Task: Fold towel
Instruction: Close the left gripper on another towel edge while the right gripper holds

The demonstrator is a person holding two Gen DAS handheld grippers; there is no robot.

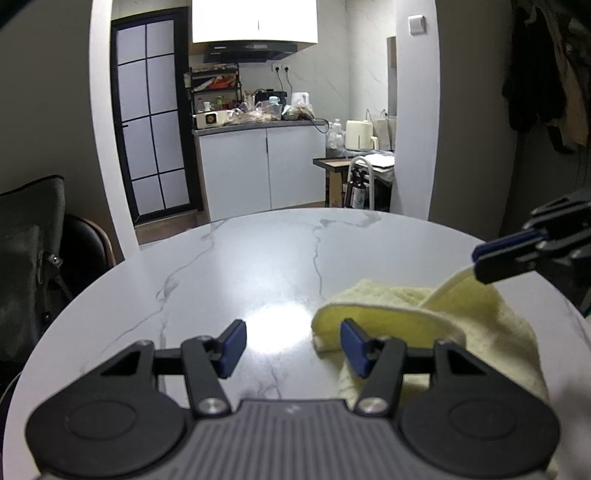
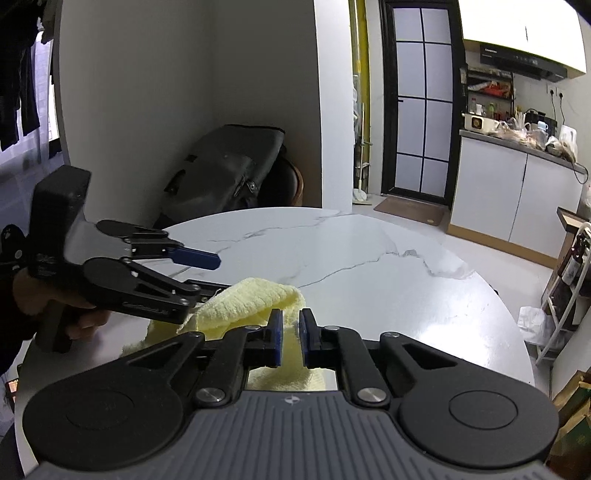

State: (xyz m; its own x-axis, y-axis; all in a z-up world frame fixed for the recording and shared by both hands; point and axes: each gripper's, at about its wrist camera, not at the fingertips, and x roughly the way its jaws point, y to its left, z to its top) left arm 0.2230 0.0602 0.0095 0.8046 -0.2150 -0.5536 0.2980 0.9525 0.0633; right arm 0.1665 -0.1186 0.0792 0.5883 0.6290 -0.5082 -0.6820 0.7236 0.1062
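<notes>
Small kitchen nook beyond a round marble table, lit cool and dim.

The white, grey-veined table [image 1: 258, 258] caught a bright glare. Behind it stood a black-framed frosted glass door [image 1: 151, 118], white base cabinets [image 1: 258, 170] under a cluttered counter [image 1: 255, 110], a glowing white upper cabinet [image 1: 255, 20], and a dark range hood [image 1: 251, 51]. A grey bag [image 2: 229, 166] leaned against the pale wall.

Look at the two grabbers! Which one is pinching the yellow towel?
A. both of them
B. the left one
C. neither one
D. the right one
D: the right gripper has its blue pads closed on an edge of the yellow towel, while the left gripper stands open with nothing between its pads.
</notes>
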